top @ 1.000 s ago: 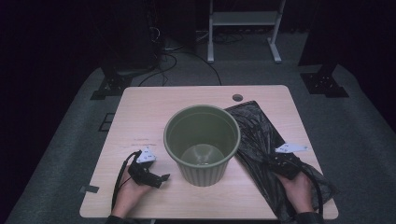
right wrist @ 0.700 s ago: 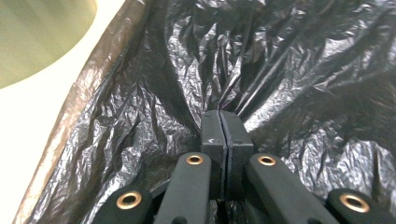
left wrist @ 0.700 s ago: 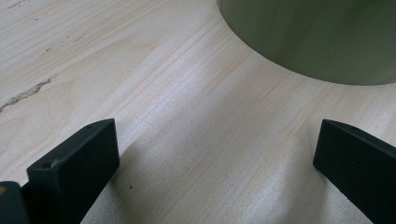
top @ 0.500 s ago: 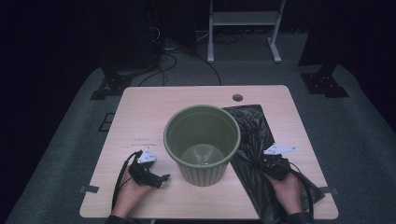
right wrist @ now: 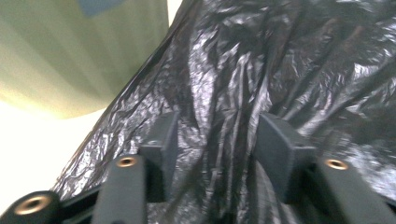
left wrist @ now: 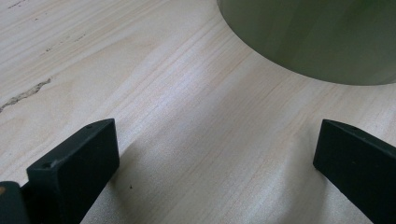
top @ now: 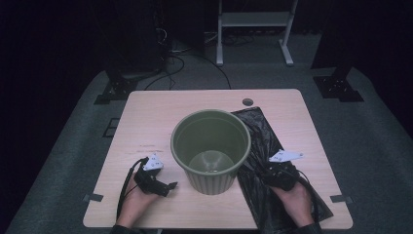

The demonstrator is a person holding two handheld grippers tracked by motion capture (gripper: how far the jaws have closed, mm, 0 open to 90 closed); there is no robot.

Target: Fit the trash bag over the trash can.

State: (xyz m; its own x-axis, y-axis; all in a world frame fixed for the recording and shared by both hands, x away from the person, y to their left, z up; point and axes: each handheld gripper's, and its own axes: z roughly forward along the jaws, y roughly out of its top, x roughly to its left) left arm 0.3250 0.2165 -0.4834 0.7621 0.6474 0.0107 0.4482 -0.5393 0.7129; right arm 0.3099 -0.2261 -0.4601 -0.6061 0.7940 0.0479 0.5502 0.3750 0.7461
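A green plastic bin (top: 210,152) stands upright and empty in the middle of the wooden table (top: 160,112). A crumpled black plastic bag (top: 260,141) lies flat on the table to its right, partly tucked against the bin. My right gripper (top: 272,170) rests on the bag near the front. In the right gripper view the right gripper (right wrist: 217,140) has just been opening; a raised fold of the bag (right wrist: 280,60) stands between its parted jaws. My left gripper (top: 168,187) lies open on bare wood left of the bin (left wrist: 317,37), nothing between its fingers (left wrist: 74,163).
A small round hole (top: 248,102) sits near the table's far edge. Tape tabs mark the front corners (top: 92,198). Grey carpet surrounds the table, with a white stand (top: 253,29) and cables behind it.
The right hand has slid left along the bag toward the bin, bunching the bag's front part. The left hand has stayed put.
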